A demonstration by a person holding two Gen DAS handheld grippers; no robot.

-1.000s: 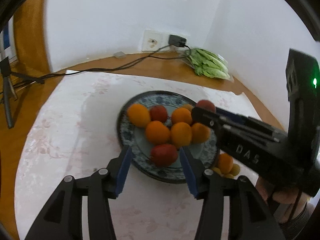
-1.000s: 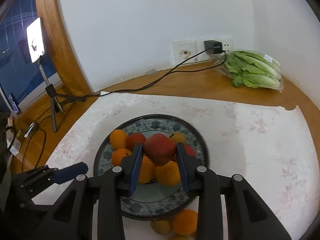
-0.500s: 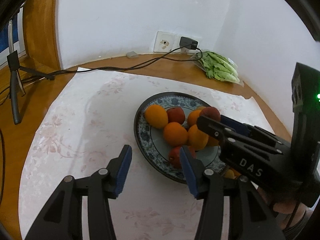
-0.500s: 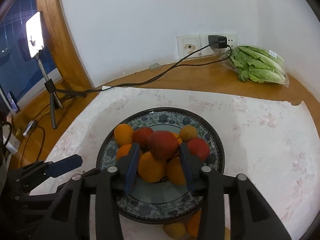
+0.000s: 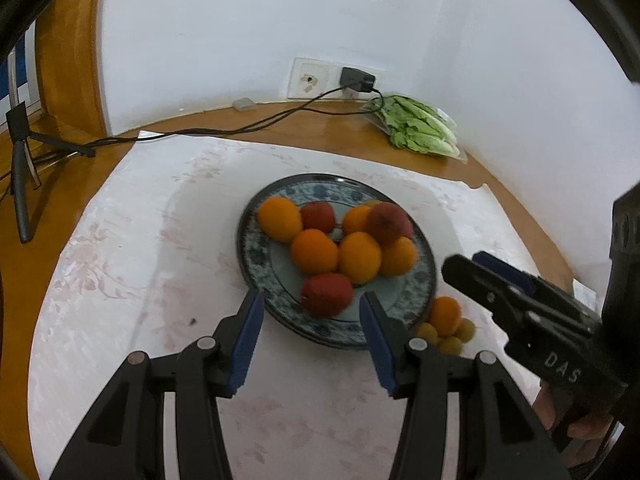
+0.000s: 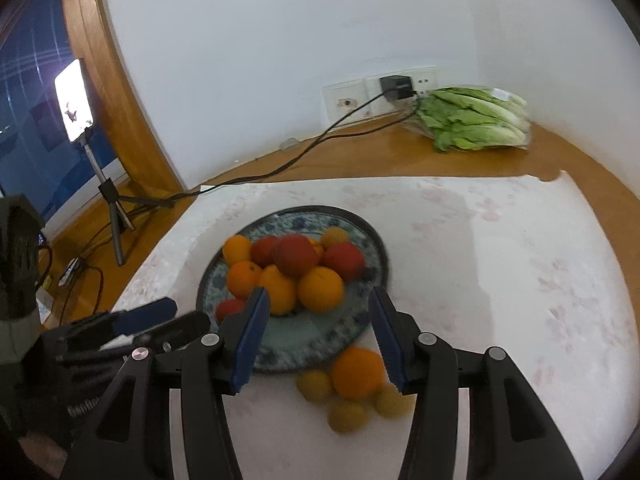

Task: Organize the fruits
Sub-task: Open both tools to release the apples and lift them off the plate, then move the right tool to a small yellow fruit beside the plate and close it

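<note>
Jaws opening on right gripper, nothing between blue ribbed pads; left gripper parted, empty. Round oranges, red apples heaped on glossy patterned plate; smooth red apple topmost.

Your plate looks like glazed ceramic, glossy, with a blue pattern on its rim. The oranges have a smooth, faintly dimpled skin with a soft sheen; the red fruit looks smooth and duller. Under them the cloth is pale, matt, with a faint floral print. Around it the counter is varnished wood, shiny enough to catch reflections. The lettuce sits in clear glossy plastic wrap. Your left claw and right claw are matt black plastic with blue pads and small bright metal pins.
</note>
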